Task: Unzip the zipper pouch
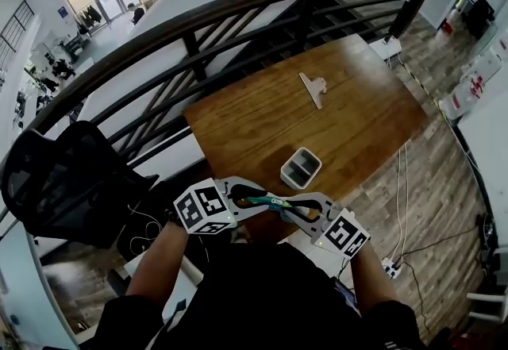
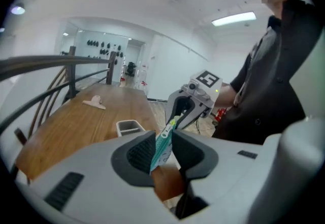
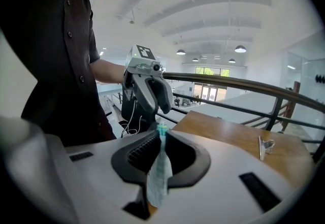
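In the head view, the left claw [image 1: 244,198] and the right claw [image 1: 287,204] meet over the near edge of the brown wooden table [image 1: 357,118]. The teal fabric zipper pouch [image 1: 266,201] is stretched between them in the air, and a small white and grey rectangular box [image 1: 301,167] and a pale clip [image 1: 313,89] lie farther back. In the left gripper view, the left claw [image 2: 163,148] is closed on one end of the pouch [image 2: 165,139], which runs to the right claw [image 2: 179,114] beyond. In the right gripper view, the right claw [image 3: 162,136] is pinched shut on the pouch's [image 3: 159,180] top edge, and its fabric hangs down between the pads.
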A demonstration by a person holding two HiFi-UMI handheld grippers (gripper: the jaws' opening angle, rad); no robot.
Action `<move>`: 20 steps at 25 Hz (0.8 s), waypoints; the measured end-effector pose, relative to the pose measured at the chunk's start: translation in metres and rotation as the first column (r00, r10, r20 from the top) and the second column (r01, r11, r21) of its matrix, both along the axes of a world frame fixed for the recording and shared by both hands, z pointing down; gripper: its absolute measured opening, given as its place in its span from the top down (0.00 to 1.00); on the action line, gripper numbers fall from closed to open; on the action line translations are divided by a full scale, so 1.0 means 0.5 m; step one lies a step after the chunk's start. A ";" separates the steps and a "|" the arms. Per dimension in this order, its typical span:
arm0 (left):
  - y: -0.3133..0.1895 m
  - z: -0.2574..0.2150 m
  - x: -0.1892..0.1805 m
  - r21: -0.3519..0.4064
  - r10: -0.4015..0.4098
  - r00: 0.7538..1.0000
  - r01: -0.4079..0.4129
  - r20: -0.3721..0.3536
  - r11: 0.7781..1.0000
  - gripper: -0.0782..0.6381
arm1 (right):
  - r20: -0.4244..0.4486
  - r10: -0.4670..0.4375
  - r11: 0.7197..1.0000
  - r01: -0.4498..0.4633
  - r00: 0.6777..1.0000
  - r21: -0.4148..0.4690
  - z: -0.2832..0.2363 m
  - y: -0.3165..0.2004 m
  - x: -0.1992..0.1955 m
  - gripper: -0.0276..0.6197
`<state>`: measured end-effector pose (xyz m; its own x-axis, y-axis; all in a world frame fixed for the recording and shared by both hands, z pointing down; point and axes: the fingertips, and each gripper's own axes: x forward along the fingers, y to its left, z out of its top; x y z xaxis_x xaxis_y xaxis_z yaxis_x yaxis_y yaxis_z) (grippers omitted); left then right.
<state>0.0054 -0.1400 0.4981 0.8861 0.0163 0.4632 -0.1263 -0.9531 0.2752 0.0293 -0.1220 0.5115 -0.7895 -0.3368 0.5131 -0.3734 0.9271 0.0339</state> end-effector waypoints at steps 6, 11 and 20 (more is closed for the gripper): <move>0.005 0.015 0.016 -0.236 -0.121 0.991 0.104 -0.062 0.966 0.74 | 0.000 0.002 1.000 -0.002 1.000 0.027 -0.009 -0.001 -0.003 0.90; 0.007 0.023 0.019 -0.346 -0.179 0.981 0.142 -0.076 0.927 0.74 | -0.045 -0.013 0.998 0.016 0.999 0.067 -0.008 0.006 -0.006 0.90; 0.024 0.041 0.030 -0.407 -0.189 0.980 0.152 -0.054 0.901 0.74 | -0.116 -0.024 0.994 0.037 0.993 0.103 0.008 0.009 -0.006 0.91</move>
